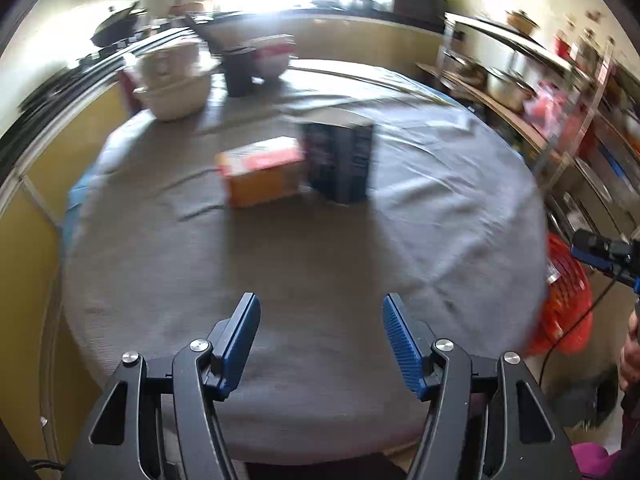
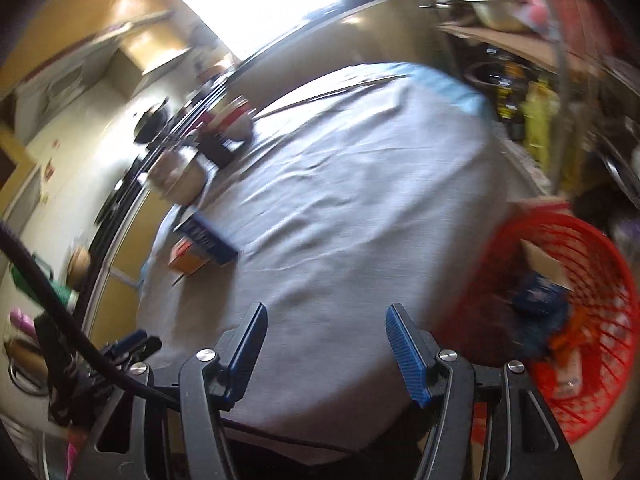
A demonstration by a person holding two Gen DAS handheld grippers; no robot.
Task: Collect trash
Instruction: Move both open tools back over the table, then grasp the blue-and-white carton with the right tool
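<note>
Both grippers hang empty over the near edge of the bench, which is draped in a grey cloth; the left gripper and the right gripper each show blue-padded jaws standing wide apart with nothing between them. Out near the middle of the cloth lie the pieces yet to be collected: an orange carton on its side, touching a dark box that stands upright. Off the bench's right side sits a red basket, already holding some cardboard and wrappers. It looks like the reaching step toward another piece. Next, one gripper should travel forward and straddle the carton or box before closing.
</note>
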